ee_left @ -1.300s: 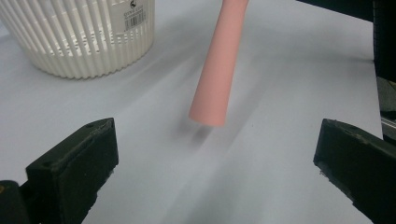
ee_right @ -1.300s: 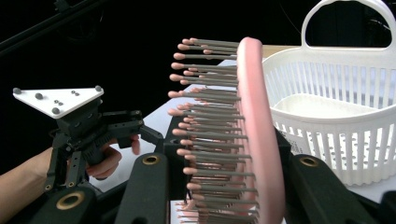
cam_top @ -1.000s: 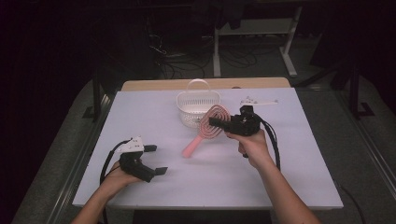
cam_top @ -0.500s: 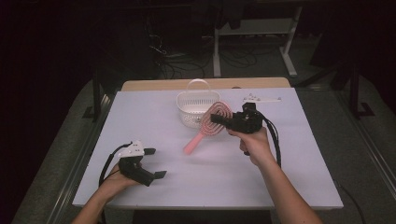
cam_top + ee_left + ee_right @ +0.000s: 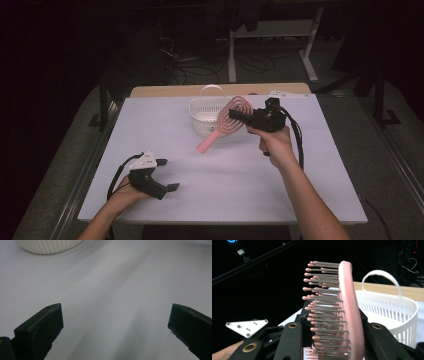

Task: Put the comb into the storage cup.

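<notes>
Room: dark around the desk, with cables on the floor and a pale frame stand behind.
Desk (image 5: 310,195): a white top lit from above, with a strip of bare wood along its far edge.
Left gripper (image 5: 170,187): low at the near left of the desk, held in the person's left hand (image 5: 125,192), well apart from everything else.
Left fingers (image 5: 40,330): spread wide in the left gripper view, with nothing but white desk surface between them; the ribbed foot of the basket sits at the top edge of that view.
Basket (image 5: 205,117): white, slatted, with an arched handle standing up; it sits toward the far middle of the desk.
Hairbrush (image 5: 227,122): pink, with an open oval head and a short handle; it is lifted off the desk and tilted, its head just beside the basket's right rim and its handle slanting down to the left.
Right gripper (image 5: 237,116): raised over the desk right of centre, held in the person's right hand (image 5: 275,145), pointing left toward the basket.
Right fingers (image 5: 289,342): closed on the hairbrush head; in the right gripper view the pink rim (image 5: 352,315) stands on edge between them, its bristles pointing left and the basket (image 5: 392,310) behind it at right.
</notes>
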The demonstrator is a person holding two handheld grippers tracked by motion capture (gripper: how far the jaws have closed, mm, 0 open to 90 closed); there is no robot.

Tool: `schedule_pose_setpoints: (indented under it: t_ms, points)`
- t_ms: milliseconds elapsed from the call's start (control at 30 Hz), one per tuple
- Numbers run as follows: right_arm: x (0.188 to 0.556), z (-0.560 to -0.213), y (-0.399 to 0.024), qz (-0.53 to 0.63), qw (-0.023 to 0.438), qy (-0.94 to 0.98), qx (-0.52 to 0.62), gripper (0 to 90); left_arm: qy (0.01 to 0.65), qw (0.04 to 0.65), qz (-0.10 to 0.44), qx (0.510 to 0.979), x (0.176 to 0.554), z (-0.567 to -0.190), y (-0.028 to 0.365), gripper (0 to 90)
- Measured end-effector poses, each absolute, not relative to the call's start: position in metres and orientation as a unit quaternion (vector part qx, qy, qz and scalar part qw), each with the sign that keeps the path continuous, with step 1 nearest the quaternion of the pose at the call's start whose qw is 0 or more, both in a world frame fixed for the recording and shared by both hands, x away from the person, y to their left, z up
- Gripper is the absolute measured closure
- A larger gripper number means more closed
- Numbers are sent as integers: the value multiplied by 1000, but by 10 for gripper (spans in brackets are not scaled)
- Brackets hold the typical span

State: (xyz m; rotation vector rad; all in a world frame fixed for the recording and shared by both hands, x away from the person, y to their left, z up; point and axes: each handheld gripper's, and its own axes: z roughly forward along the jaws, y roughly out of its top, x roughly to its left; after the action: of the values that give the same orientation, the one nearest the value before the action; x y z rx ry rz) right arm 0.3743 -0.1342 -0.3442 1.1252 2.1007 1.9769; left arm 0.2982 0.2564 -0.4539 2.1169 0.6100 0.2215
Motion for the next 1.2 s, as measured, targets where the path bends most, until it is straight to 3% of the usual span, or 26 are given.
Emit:
schedule_pose_setpoints:
  t_ms: [1200]
  points:
    - [413,-296,-137,654,83,650,377,626,249,450,92,853,298,-454,259,0]
